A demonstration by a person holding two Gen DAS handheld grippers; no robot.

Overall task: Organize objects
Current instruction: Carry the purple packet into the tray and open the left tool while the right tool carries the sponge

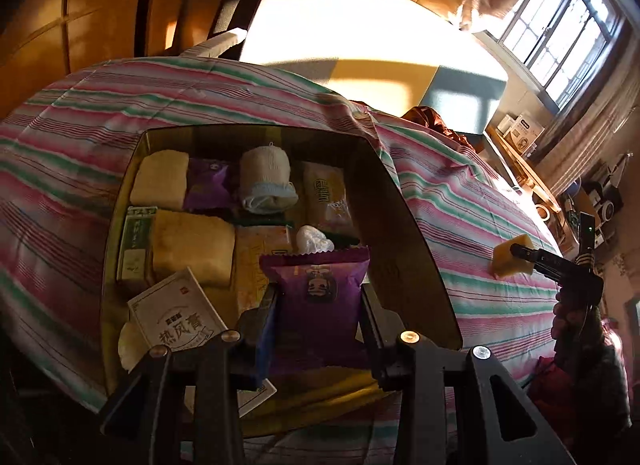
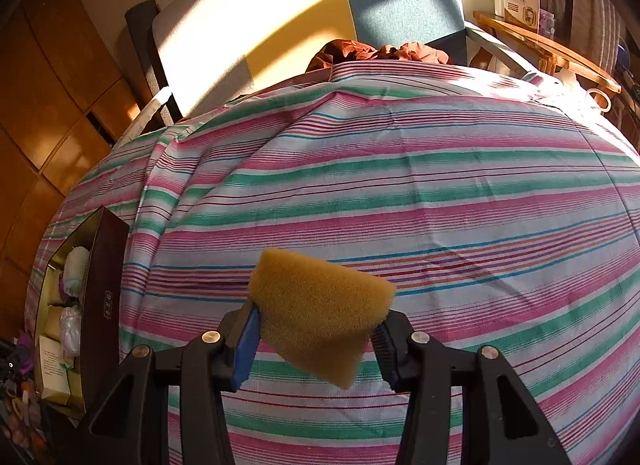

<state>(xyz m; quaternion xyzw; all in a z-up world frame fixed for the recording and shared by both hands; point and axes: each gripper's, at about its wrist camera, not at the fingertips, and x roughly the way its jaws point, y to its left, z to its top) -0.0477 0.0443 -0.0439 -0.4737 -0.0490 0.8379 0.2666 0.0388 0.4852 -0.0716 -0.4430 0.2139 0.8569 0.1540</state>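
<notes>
My left gripper (image 1: 320,305) is shut on a purple snack packet (image 1: 318,301) and holds it over the near right part of an open dark box (image 1: 400,233). The box holds yellow sponges (image 1: 192,249), a second purple packet (image 1: 208,183), a rolled white cloth (image 1: 266,179), a white booklet (image 1: 178,315) and other small packs. My right gripper (image 2: 316,341) is shut on a yellow sponge (image 2: 320,313) above the striped bedspread (image 2: 400,193). That gripper also shows in the left wrist view (image 1: 520,253), to the right of the box. The box (image 2: 100,297) appears at the far left of the right wrist view.
The box sits on a striped pink, green and white bedspread (image 1: 200,89). A grey-blue chair (image 2: 304,13) stands behind the bed, with brown cloth (image 2: 376,53) on it. A wooden shelf (image 2: 544,45) with small boxes and a window (image 1: 560,25) lie to the right.
</notes>
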